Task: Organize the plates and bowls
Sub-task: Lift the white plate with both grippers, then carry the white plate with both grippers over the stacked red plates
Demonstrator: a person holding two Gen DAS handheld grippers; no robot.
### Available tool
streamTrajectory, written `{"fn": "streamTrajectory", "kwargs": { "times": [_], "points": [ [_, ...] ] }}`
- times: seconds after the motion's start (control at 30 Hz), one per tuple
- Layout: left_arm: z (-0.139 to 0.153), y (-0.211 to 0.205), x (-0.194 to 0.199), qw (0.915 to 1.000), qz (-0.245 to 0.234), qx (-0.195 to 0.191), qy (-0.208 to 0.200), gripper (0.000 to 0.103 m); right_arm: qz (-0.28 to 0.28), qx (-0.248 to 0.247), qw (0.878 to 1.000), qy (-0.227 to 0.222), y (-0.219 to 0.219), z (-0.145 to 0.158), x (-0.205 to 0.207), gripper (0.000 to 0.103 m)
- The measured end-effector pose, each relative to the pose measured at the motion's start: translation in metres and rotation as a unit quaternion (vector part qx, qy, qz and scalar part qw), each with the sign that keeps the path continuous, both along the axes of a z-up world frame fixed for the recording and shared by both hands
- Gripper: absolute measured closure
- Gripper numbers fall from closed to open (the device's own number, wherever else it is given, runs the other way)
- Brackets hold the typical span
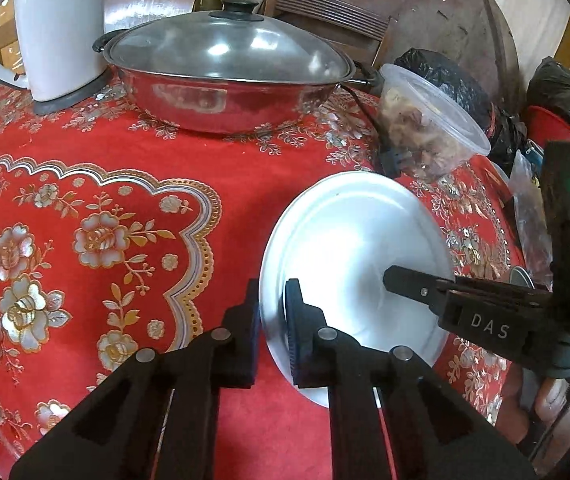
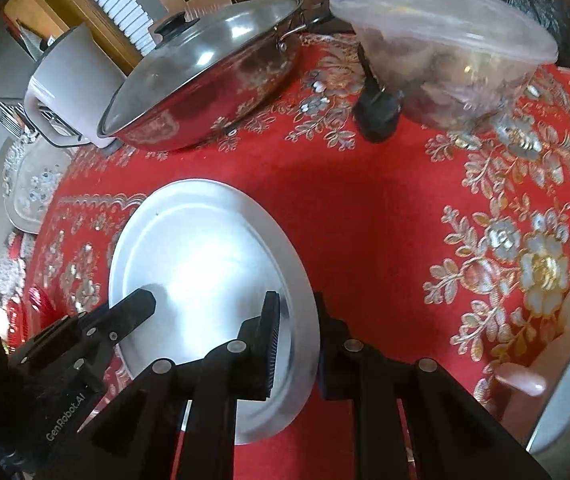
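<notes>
A round metal plate (image 1: 357, 240) (image 2: 205, 248) sits low over the red floral tablecloth (image 1: 85, 184), held from both sides. In the left wrist view my left gripper (image 1: 273, 294) straddles the plate's left rim, jaws nearly together on it. The right gripper (image 1: 405, 280) reaches in from the right, one finger over the plate. In the right wrist view my right gripper (image 2: 296, 312) clamps the plate's right rim, and the left gripper (image 2: 141, 306) lies over its left part. A second metal bowl (image 2: 565, 400) shows at the lower right with a person's finger (image 2: 521, 384) against it.
At the back of the table stands a steel wok with a glass lid (image 1: 225, 80) (image 2: 205, 80), with a white kettle (image 1: 57, 32) to its left. A clear plastic food tub (image 1: 429, 120) (image 2: 445, 52) and a black plug (image 2: 377, 116) lie back right. Black bags (image 1: 445, 76) are beyond the edge.
</notes>
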State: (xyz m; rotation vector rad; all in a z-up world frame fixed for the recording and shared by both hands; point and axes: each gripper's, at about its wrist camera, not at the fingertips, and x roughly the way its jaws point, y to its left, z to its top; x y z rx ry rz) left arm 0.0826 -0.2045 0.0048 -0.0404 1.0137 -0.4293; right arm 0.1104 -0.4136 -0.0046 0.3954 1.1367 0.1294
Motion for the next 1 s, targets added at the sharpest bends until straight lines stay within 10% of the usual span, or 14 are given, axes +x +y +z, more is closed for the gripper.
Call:
{"fn": "streamTrajectory", "kwargs": {
  "times": [1.0],
  "points": [
    [0.005, 0.084, -0.043, 0.9940, -0.033, -0.088, 0.055, 0.097, 0.015, -0.022, 0.998, 0.050, 0.070, 0.018, -0.061, 0.092]
  ]
}}
